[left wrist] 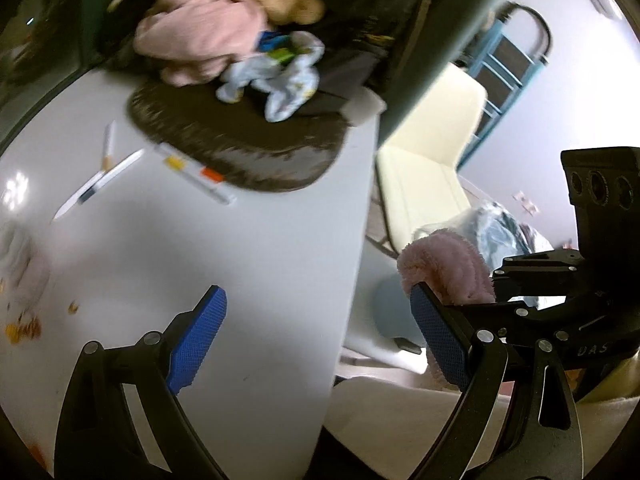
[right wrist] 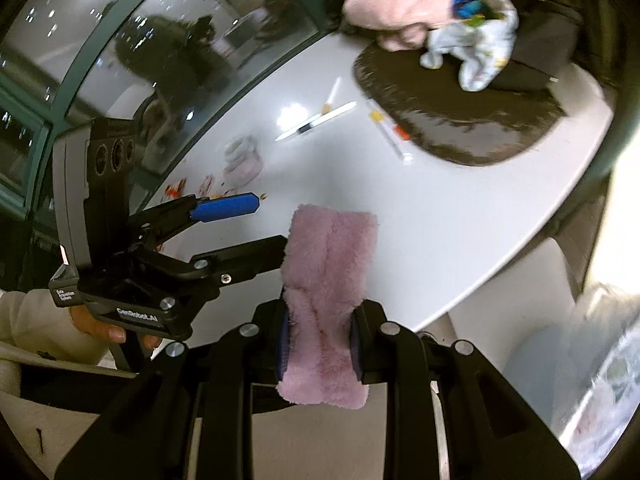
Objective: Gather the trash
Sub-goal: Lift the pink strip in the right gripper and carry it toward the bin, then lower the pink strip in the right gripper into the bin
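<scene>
My right gripper (right wrist: 320, 344) is shut on a folded pink fluffy cloth (right wrist: 330, 276) and holds it above the near edge of the white table (right wrist: 440, 216). The cloth also shows in the left wrist view (left wrist: 448, 268), just beyond my right blue finger pad. My left gripper (left wrist: 316, 336) is open and empty over the table's right edge; it also shows in the right wrist view (right wrist: 240, 224). Orange scraps and crumpled wrappers (right wrist: 216, 184) lie on the table to the left, and in the left wrist view (left wrist: 24, 320) too.
Several pens and markers (left wrist: 120, 168) lie mid-table. A dark furry mat (left wrist: 240, 148) holds pink clothing (left wrist: 200, 32) and a pale crumpled cloth (left wrist: 280, 80). A cream chair (left wrist: 432, 160) and a plastic bag (left wrist: 496, 232) stand right of the table.
</scene>
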